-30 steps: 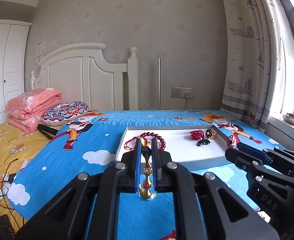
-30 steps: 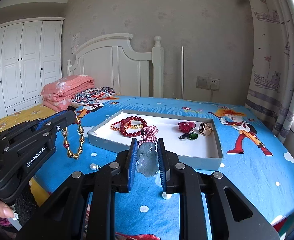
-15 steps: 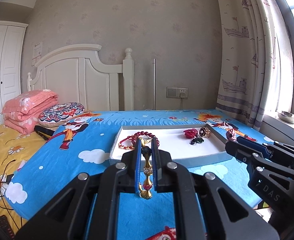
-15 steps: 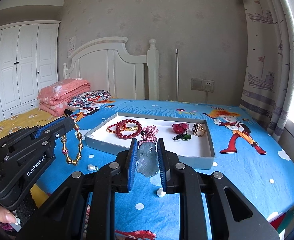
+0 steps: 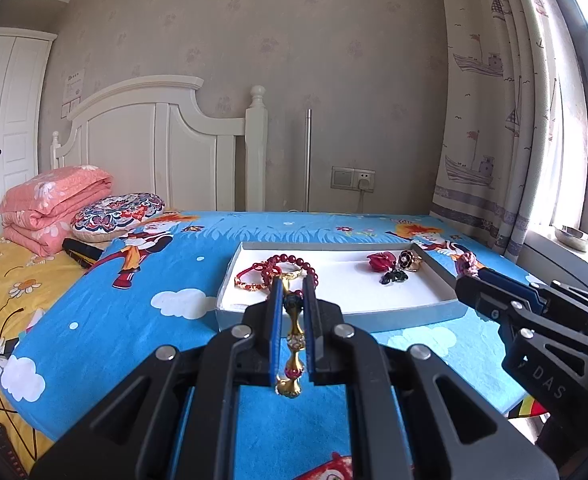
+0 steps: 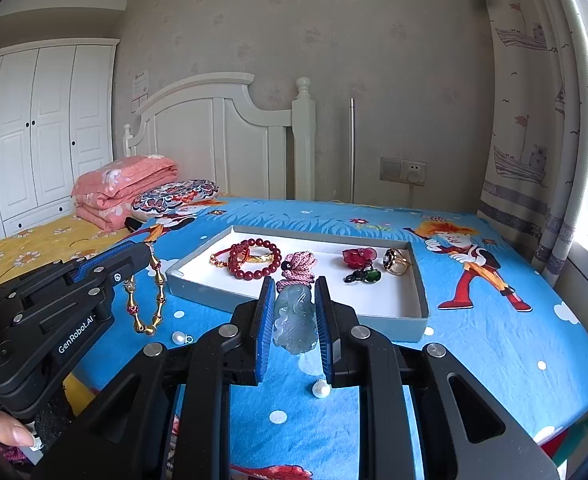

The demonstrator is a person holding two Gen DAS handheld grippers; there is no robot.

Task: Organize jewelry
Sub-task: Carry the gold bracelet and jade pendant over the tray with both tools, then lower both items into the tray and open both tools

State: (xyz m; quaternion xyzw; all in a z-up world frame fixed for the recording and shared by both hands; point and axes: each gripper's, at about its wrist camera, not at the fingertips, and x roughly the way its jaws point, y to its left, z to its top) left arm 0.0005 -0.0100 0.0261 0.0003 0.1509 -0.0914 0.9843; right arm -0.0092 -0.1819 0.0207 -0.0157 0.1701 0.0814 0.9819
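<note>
Right wrist view: right gripper (image 6: 294,316) grips a jade pendant (image 6: 295,322), left gripper (image 5: 292,322) a gold bracelet (image 5: 292,346), both short of the tray (image 6: 417,312). Next, probably: carry over, release inside.

Low in the right wrist frame, the pale green carved pendant (image 6: 295,322) is looking like smooth, waxy, half-clear stone, and its pink cord (image 6: 299,266) like knotted rough thread. At left, the gold bamboo-link bracelet (image 6: 146,300) is gleaming as polished metal. The dark red round-bead bracelet (image 6: 254,260) is shining glossy in the shallow grey tray (image 6: 294,312), which is appearing as matt card. The blue cartoon-print bedsheet (image 6: 493,320) is showing soft matt cloth; the white headboard (image 6: 214,136) is looking like smooth painted wood.
</note>
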